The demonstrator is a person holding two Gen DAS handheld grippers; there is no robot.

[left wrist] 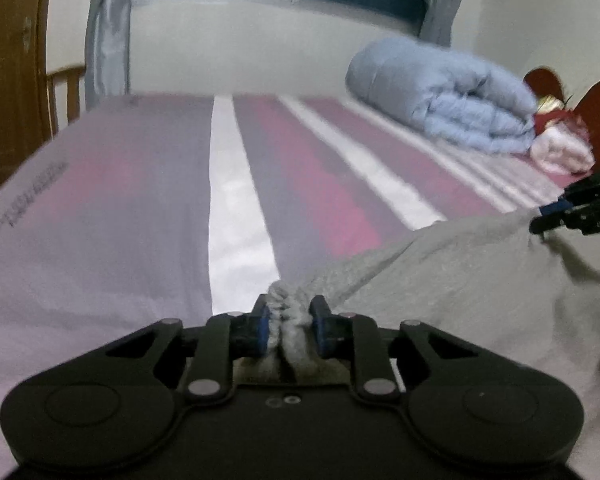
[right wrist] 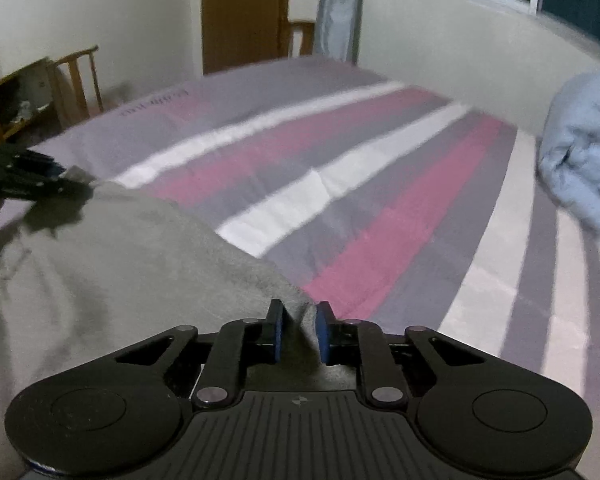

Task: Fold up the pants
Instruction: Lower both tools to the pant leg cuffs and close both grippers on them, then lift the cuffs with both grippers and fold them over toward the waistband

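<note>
- The grey pants [left wrist: 460, 280] lie bunched at the near edge of the striped bedsheet [left wrist: 140, 200], one end pinched in each tool, the cloth between them sagging in loose wrinkles.
- The left gripper [left wrist: 289, 322] is clamped tight on a gathered, ribbed edge that looks like the elastic waistband; the fabric bulges between its blue pads.
- The right gripper [right wrist: 299, 330] is drawn in narrow around a thinner fold of the same cloth [right wrist: 120, 260]; the pads look to be pressing on it, though the bite seems shallow.
- Judged from this, the step in hand is lifting and spreading the garment before laying the fold.
- To do it well, both hands should rise level and draw apart until the slack goes, without jerking, since the right hold could slip.
- The open stripes ahead offer room to lay it flat; the rolled blue quilt [left wrist: 440, 92] lies well apart by the far wall.
</note>
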